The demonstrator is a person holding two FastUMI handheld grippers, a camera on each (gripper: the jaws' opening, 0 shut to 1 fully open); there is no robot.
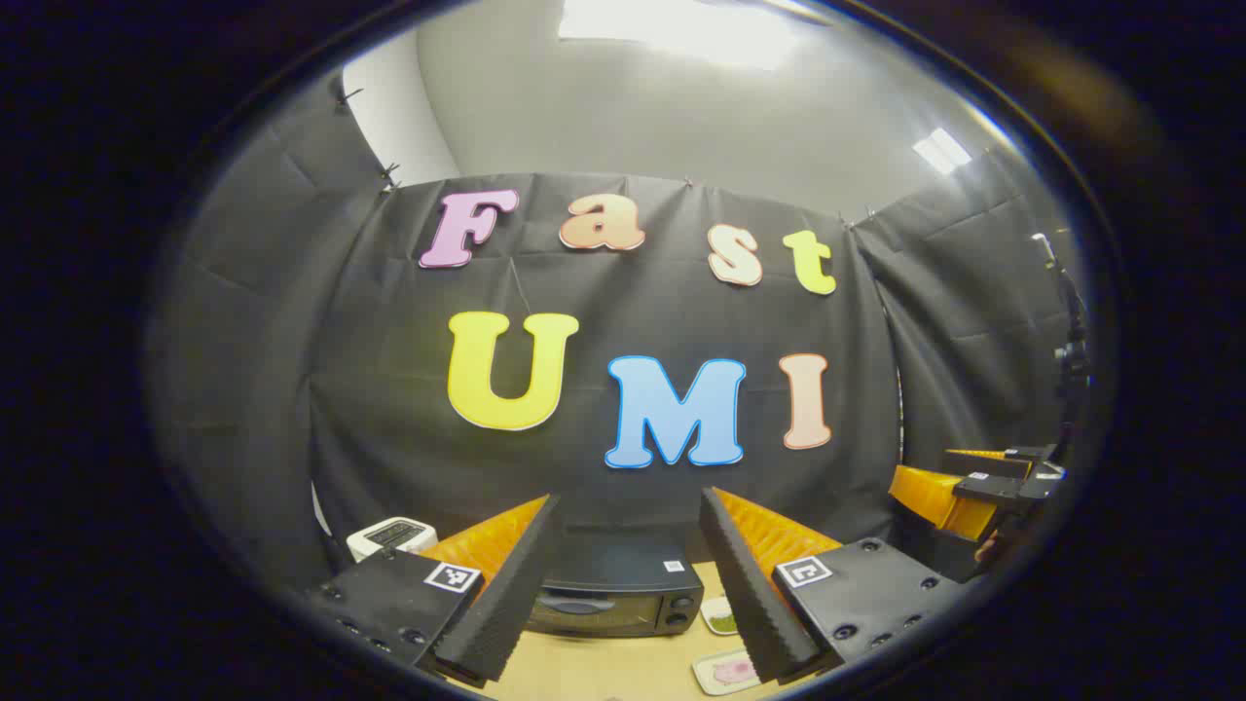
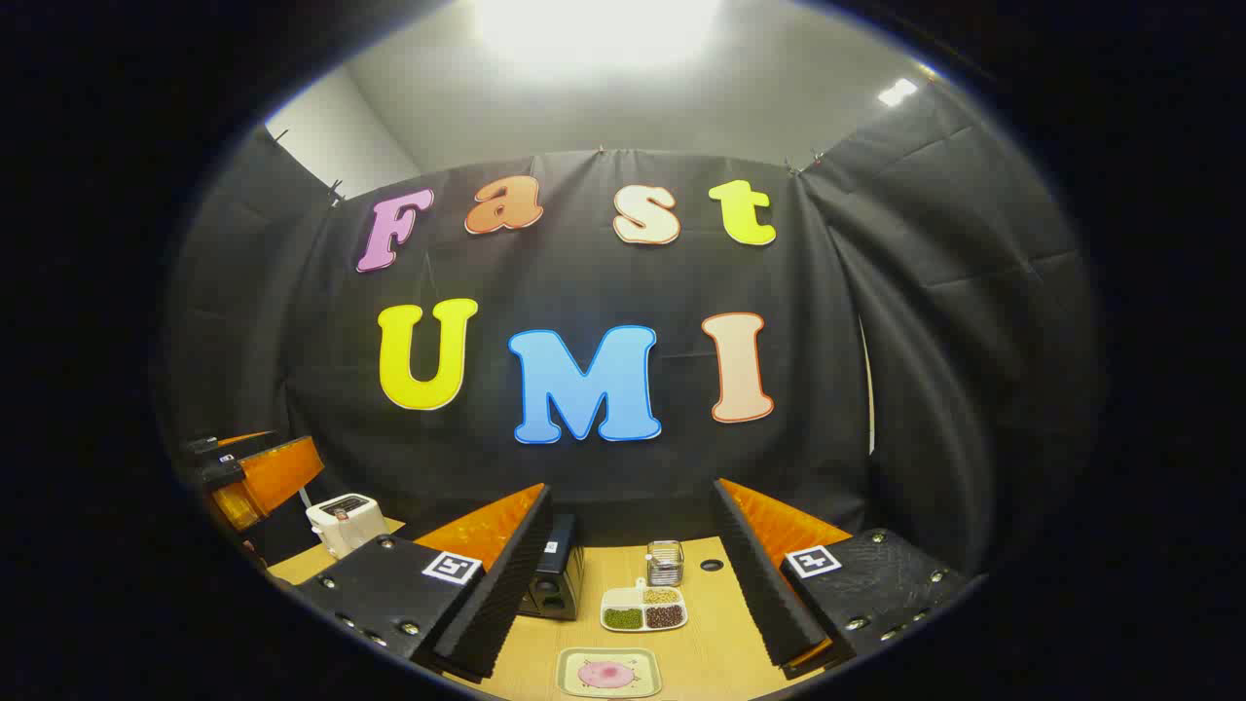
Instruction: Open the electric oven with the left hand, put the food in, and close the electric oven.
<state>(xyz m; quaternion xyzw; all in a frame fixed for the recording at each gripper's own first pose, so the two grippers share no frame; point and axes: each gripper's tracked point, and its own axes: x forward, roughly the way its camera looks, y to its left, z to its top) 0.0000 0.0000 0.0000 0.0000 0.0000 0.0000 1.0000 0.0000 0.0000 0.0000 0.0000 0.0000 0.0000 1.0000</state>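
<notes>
Black oven (image 1: 615,596) sits shut at the table's (image 2: 701,643) back edge. Food (image 2: 606,674) lies on a plate (image 2: 574,660) near the front edge. Left gripper (image 1: 628,584) and right gripper (image 2: 633,584) both gape wide, holding nothing.

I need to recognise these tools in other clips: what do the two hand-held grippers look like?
Each hand-held gripper has two wedge-shaped fingers, orange ribbed outside with black ridged foam pads inside, on black bolted blocks bearing small square black-and-white markers.
</notes>
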